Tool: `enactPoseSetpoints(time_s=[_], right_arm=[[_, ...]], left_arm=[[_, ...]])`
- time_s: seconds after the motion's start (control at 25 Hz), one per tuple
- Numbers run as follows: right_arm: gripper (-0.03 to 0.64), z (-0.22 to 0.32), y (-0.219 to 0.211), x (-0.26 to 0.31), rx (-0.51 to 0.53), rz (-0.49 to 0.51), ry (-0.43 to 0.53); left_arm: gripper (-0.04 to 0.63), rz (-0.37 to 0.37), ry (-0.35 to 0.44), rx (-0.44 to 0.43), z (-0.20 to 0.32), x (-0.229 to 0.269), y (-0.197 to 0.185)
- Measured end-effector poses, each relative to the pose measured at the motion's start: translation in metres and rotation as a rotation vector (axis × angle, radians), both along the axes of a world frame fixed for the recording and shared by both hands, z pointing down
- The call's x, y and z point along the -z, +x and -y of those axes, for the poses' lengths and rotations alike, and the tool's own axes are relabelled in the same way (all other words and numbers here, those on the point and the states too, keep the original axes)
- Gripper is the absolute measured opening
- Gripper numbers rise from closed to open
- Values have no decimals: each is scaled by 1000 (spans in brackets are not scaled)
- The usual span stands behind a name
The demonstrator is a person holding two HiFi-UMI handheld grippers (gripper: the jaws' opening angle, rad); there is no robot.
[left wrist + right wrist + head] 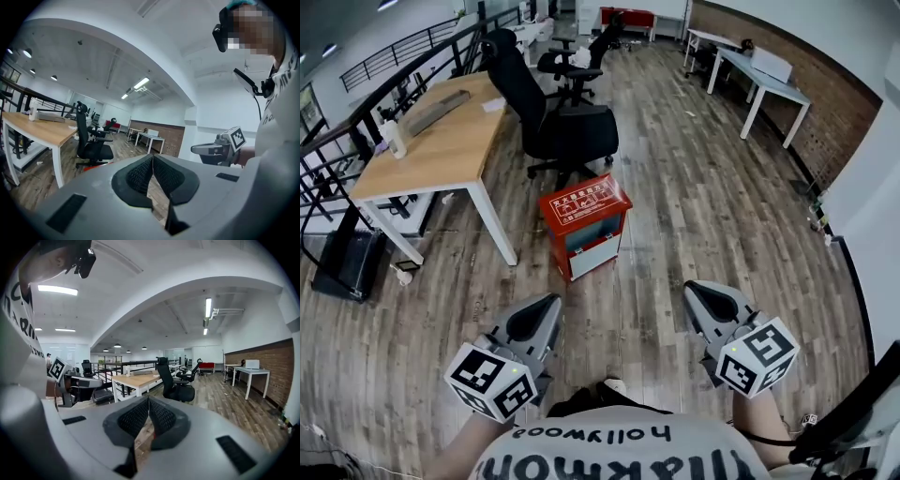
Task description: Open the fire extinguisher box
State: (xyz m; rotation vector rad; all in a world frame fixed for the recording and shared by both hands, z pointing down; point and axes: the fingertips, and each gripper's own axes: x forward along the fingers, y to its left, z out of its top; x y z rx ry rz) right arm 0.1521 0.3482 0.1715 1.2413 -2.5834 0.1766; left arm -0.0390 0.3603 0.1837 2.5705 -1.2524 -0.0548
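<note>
The red box (584,223) stands on the wood floor (675,187), well ahead of my tongs and touching neither. It sits closer to the left pair's line than the right's, and its lid looks shut. Just beyond it is a black chair (572,131). A wooden bench (441,141) lies ahead and off to the left. My left tongs (542,314) are pressed together, pads meeting, with nothing between them. The right tongs (705,302) are the same, closed on nothing. I hold both low, well apart from each other.
</note>
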Motion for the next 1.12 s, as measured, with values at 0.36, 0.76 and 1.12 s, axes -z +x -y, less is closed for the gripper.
enactPoseSetpoints(time_s=[0.36, 0.76, 1.12], right_arm=[[9, 43, 34, -8, 57, -13, 25], [9, 61, 48, -13, 71, 16, 35], [9, 75, 43, -22, 127, 113, 28]], left_arm=[[11, 7, 34, 78, 35, -2, 29], [10, 34, 9, 73, 52, -10, 51], [10, 59, -14, 105, 58, -18, 46]])
